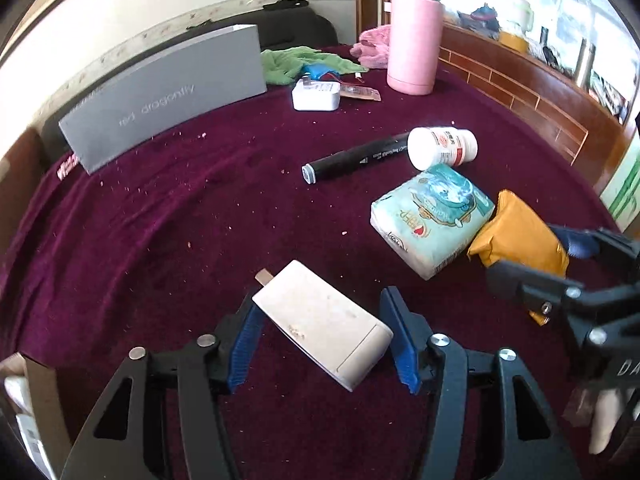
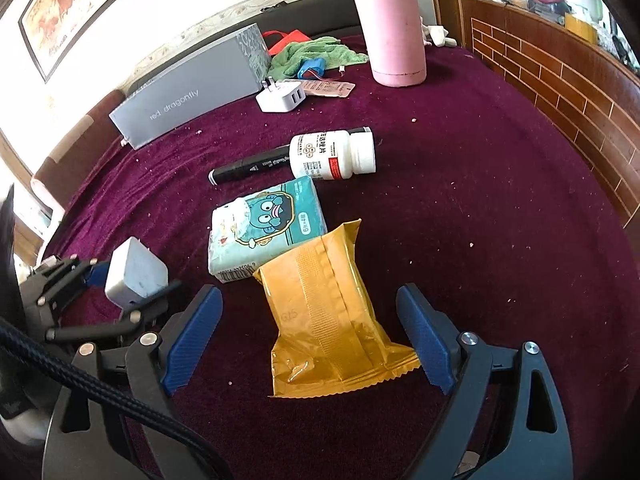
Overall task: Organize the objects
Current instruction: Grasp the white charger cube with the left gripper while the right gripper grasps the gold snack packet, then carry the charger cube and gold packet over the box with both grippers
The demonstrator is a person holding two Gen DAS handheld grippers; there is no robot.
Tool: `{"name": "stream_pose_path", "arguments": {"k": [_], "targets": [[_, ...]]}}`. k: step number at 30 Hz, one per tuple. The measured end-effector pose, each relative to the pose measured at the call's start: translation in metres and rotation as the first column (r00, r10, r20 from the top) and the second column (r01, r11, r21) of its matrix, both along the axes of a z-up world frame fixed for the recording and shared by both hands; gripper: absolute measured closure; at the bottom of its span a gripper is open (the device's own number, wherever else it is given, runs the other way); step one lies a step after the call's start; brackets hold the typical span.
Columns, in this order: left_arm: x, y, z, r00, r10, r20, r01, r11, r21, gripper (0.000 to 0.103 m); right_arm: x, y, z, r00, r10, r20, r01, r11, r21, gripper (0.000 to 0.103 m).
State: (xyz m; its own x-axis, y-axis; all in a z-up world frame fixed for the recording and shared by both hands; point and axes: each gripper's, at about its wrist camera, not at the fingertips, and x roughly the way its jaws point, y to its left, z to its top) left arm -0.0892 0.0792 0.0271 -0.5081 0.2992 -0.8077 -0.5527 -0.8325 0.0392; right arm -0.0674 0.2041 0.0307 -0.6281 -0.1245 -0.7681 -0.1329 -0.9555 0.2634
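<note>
My left gripper (image 1: 320, 328) is open with its blue pads on either side of a white power adapter (image 1: 324, 324) lying on the purple cloth; the pads stand apart from it. My right gripper (image 2: 310, 336) is open around a yellow foil packet (image 2: 324, 312), pads apart from it. A teal tissue pack (image 2: 266, 228) touches the packet's far end. Beyond lie a white pill bottle (image 2: 332, 154) on its side and a black marker (image 2: 250, 166). The left gripper and adapter (image 2: 134, 274) also show in the right wrist view.
A grey shoe box (image 1: 168, 92) stands at the back left. A pink flask (image 1: 414, 40), white USB charger (image 1: 316, 94), green cloth (image 1: 296, 62) and pink cloth (image 1: 372, 46) sit at the back. A wooden ledge (image 2: 560, 80) borders the right.
</note>
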Motion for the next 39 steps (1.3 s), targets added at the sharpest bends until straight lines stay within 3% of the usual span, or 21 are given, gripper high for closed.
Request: {"name": "stream_pose_path", "arguments": {"k": [6,8,9,10,11,16,19,33,39], "targets": [[0.02,-0.009,0.006,1.0,-0.027,-0.012,0.027,1.0,-0.011,0.061,0.0,-0.005,-0.001,1.0,0.016,0.011,-0.017,0.999,0.038,0.014],[0.028,-0.017,0.011,1.0,-0.023,-0.006,0.023,1.0,0.012,0.061,0.002,-0.007,-0.001,1.0,0.01,0.014,-0.011,0.997,0.071,0.022],[0.032,-0.022,0.014,1.0,-0.017,-0.003,0.017,0.999,0.028,0.061,0.004,-0.006,0.0,1.0,0.001,0.011,-0.002,0.997,0.081,0.034],[0.037,-0.028,0.018,1.0,-0.009,0.0,0.009,0.999,0.045,0.061,0.004,-0.005,0.001,1.0,0.001,0.008,-0.001,0.997,0.081,0.053],[0.041,-0.033,0.021,1.0,-0.001,0.0,0.001,0.998,0.056,0.061,0.005,-0.003,0.001,1.0,0.001,0.006,-0.002,0.997,0.075,0.057],[0.065,-0.06,0.038,1.0,0.026,-0.005,-0.025,0.992,0.121,0.061,0.008,0.006,0.001,1.0,-0.004,-0.002,0.004,1.0,-0.002,0.059],[0.079,-0.077,0.046,0.999,0.039,-0.015,-0.037,0.988,0.147,0.061,0.008,0.005,0.001,1.0,-0.007,-0.01,0.007,1.0,-0.002,0.06],[0.126,-0.159,0.063,0.982,0.181,-0.052,-0.169,0.969,0.181,0.06,0.016,0.011,0.003,0.997,-0.063,-0.052,0.063,0.998,-0.008,0.06],[0.137,-0.18,0.067,0.975,0.211,-0.074,-0.194,0.962,0.19,0.06,0.042,0.006,0.019,0.996,-0.066,-0.062,0.066,0.998,0.001,0.059]]}}
